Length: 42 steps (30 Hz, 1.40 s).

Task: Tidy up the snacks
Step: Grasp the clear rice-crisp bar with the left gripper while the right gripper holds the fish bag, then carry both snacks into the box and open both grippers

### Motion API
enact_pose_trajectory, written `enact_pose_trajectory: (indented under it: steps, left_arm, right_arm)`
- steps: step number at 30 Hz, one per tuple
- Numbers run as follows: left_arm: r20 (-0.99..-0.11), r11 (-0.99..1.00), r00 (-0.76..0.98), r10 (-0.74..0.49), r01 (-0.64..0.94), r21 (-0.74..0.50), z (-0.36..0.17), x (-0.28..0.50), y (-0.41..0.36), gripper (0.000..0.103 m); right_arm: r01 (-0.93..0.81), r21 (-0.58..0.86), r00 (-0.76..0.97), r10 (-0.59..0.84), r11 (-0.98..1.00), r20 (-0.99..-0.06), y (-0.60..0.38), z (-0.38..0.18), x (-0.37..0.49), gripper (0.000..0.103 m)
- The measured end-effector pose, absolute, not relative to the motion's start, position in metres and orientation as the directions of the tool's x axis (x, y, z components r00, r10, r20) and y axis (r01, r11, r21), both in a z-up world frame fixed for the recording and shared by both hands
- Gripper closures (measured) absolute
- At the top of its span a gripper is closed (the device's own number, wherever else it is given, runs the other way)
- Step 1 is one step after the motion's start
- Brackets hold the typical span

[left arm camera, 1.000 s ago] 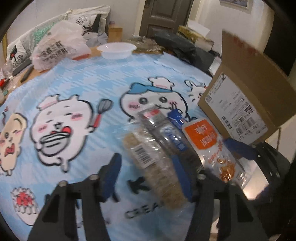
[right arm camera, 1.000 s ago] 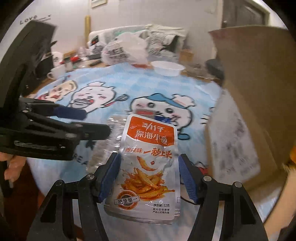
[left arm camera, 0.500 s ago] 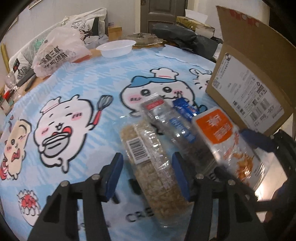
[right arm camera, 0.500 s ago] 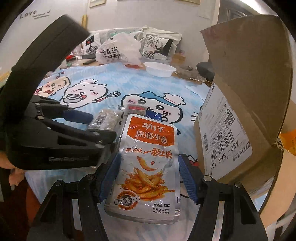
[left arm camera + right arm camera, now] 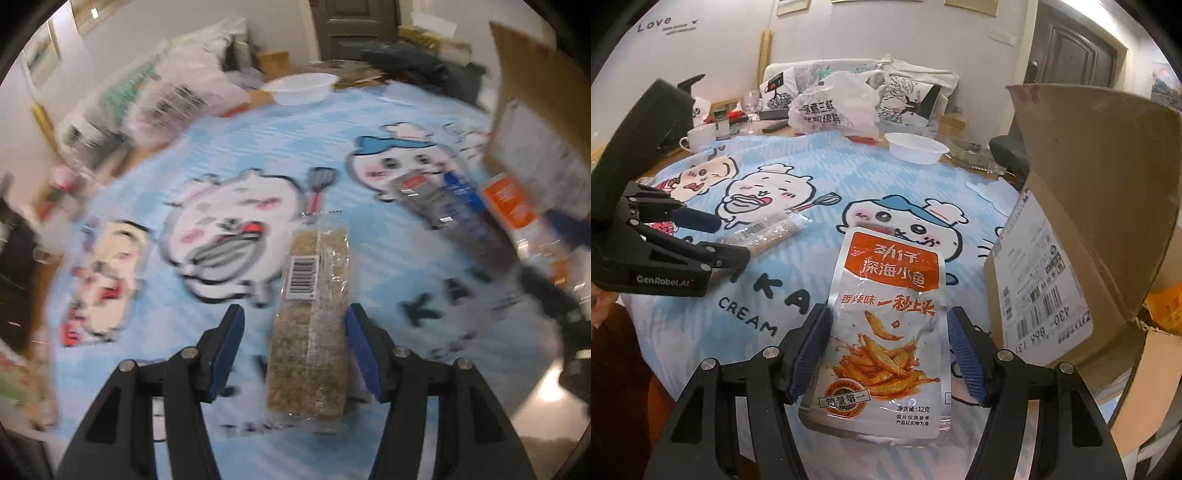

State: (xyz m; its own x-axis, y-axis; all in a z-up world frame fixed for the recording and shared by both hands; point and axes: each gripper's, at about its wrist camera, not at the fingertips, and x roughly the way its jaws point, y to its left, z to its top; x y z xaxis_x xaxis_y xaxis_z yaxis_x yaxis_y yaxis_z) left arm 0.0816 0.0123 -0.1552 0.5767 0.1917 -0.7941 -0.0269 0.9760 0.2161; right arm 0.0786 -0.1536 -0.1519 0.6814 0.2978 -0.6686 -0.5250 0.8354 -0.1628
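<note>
While its jaws widen, left claw (image 5: 293, 352) straddles grain bar (image 5: 312, 325) — right claw (image 5: 888, 350) grips fish pouch (image 5: 886, 332).

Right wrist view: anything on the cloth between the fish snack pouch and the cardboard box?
No object: only bare blue tablecloth shows between the fish snack pouch and the cardboard box, seen in the right wrist view.
</note>
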Motion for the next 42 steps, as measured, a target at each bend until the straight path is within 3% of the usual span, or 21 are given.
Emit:
enact_pose_trajectory:
  steps: [1, 3, 6, 11, 13, 14, 23, 34, 42]
  left_arm:
    - [-0.794, 0.977, 0.581, 0.176, -0.006, 0.213, -0.155, 0.082, 0.010, 0.049]
    - [-0.820, 0.993, 0.572, 0.036, 0.070, 0.093, -0.157, 0.084, 0.012, 0.049]
    - [-0.816, 0.991, 0.571, 0.088, 0.031, 0.129, -0.159, 0.087, 0.015, 0.049]
    - [-0.816, 0.996, 0.572, 0.077, -0.018, 0.082, -0.159, 0.086, 0.030, 0.050]
    - [-0.817, 0.999, 0.576, 0.032, -0.009, 0.033, -0.159, 0.084, 0.035, 0.064]
    - [-0.816, 1.000, 0.577, 0.026, -0.008, 0.026, -0.159, 0.085, 0.035, 0.065]
    - [-0.789, 0.999, 0.614, 0.019, -0.045, -0.010, -0.143, 0.073, 0.043, 0.065]
    - [-0.632, 0.999, 0.774, 0.033, -0.027, 0.019, -0.038, 0.022, 0.031, 0.065]
    - [-0.525, 0.991, 0.849, -0.064, 0.114, 0.065, 0.041, 0.019, -0.030, 0.065]
  right_arm:
    - [-0.528, -0.167, 0.683, 0.299, 0.833, -0.666, -0.152, -0.152, 0.078, 0.041]
    - [-0.537, -0.163, 0.679, 0.309, 0.828, -0.666, -0.151, -0.152, 0.078, 0.041]
    - [-0.543, -0.158, 0.676, 0.318, 0.824, -0.665, -0.152, -0.152, 0.078, 0.041]
    - [-0.545, -0.147, 0.674, 0.327, 0.825, -0.663, -0.155, -0.151, 0.078, 0.041]
    - [-0.549, -0.141, 0.669, 0.331, 0.824, -0.666, -0.155, -0.152, 0.079, 0.041]
    - [-0.553, -0.135, 0.663, 0.337, 0.822, -0.668, -0.154, -0.153, 0.080, 0.041]
    - [-0.578, -0.138, 0.669, 0.370, 0.804, -0.645, -0.144, -0.143, 0.073, 0.041]
    - [-0.668, -0.124, 0.684, 0.538, 0.734, -0.493, -0.138, -0.058, 0.047, 0.041]
    - [-0.613, -0.146, 0.763, 0.532, 0.777, -0.368, -0.187, 0.008, 0.043, 0.041]
